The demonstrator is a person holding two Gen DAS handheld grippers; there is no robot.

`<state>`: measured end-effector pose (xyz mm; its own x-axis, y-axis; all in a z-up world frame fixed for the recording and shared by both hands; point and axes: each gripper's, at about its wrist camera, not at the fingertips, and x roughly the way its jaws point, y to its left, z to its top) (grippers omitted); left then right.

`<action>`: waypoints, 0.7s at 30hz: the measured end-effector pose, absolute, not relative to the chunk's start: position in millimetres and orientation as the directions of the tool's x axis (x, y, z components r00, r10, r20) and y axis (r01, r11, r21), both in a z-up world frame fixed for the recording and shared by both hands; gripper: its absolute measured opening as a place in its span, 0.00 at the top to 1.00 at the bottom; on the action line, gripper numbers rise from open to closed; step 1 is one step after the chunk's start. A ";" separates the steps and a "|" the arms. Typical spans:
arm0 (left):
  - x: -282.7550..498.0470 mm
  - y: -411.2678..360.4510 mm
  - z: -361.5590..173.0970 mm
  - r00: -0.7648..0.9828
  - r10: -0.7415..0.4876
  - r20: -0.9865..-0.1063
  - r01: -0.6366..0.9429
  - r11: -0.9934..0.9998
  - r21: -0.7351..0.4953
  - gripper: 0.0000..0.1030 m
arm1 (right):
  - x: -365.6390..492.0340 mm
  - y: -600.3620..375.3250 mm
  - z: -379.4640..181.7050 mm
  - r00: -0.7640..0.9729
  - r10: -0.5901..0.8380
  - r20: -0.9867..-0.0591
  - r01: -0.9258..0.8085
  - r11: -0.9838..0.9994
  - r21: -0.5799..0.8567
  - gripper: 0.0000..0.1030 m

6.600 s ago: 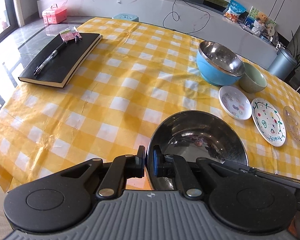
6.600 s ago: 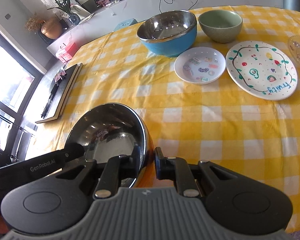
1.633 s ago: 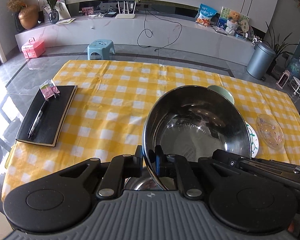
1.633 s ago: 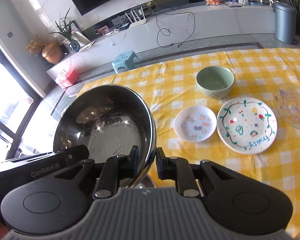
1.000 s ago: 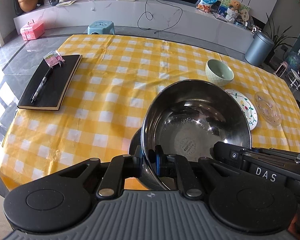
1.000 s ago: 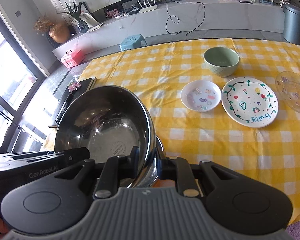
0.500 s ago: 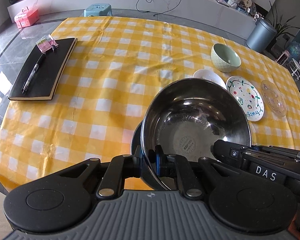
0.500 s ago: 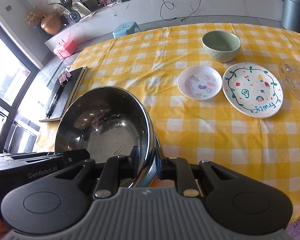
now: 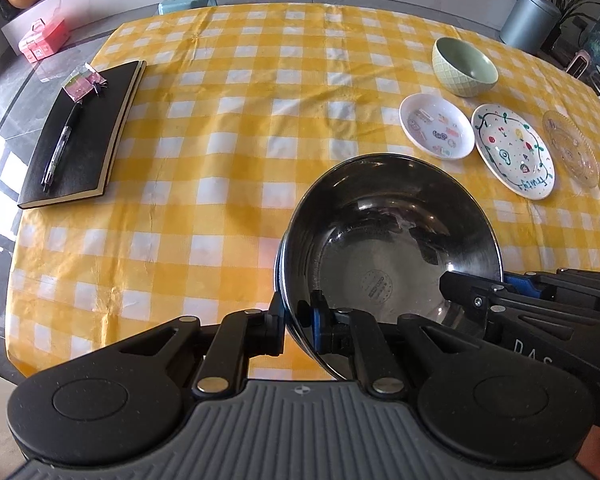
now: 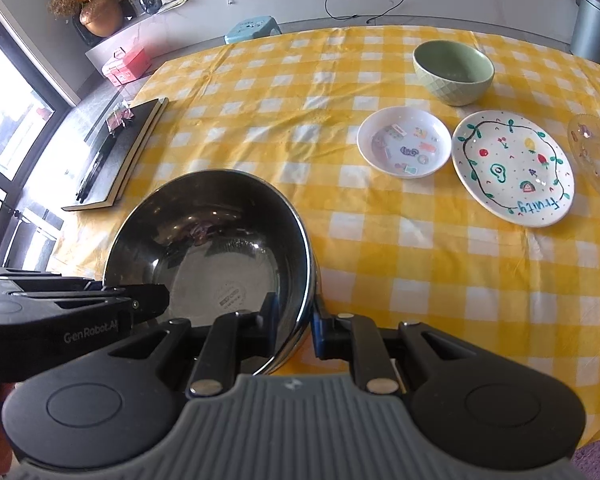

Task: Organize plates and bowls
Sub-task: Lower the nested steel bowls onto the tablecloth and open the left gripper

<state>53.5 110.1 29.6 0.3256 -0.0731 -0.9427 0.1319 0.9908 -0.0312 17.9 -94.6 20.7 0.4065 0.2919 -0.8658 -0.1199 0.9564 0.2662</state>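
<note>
The steel bowl (image 9: 392, 236) hangs tilted over the near edge of the table (image 9: 228, 128), which wears a yellow and white checked cloth; the bowl's shiny inside faces up and away, and it is held from both sides. The left gripper (image 9: 296, 322) is clenched on the near-left part of its rim, one pad outside the wall and the blue-tipped one inside. The right gripper (image 10: 296, 320) is clamped on the rim on the opposite side in the same way, one finger inside the bowl and one outside. A thin blue edge shows just under the rim on the left side, but I cannot tell what it belongs to.

Starting at the far left of the table, a black notebook (image 9: 80, 136) lies flat with a pen (image 9: 60, 144) on its cover and a small pink packet (image 9: 82, 82) at its far end. The middle of the cloth is bare. Toward the right, a pale green bowl (image 9: 464, 66) stands upright at the far side. Nearer than it, in a row, sit a small white dish (image 9: 436, 126) with little coloured pictures, then just beside it a white plate (image 9: 514, 150) painted with fruit and a dark vine border, then a clear glass plate (image 9: 570, 148) at the right edge. All three lie flat and well apart from the held bowl.
</note>
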 end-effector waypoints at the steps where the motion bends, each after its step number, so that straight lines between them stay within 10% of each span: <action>1: 53.6 109.3 29.5 0.328 -0.066 -0.942 0.135 0.991 -0.022 0.86 | 17.8 -94.5 20.5 0.407 0.291 -0.866 -0.121 0.957 0.264 0.85; 21: 50.6 102.0 62.2 0.432 -0.046 -0.901 0.180 0.983 0.036 0.68 | 6.9 -98.8 42.3 0.500 0.300 -0.812 -0.161 0.954 0.253 0.67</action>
<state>50.6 102.0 62.2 0.4321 -0.0456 -0.9007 0.1795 0.9831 0.0364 6.9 -98.8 42.3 0.5003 0.3000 -0.8122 -0.1608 0.9539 0.2533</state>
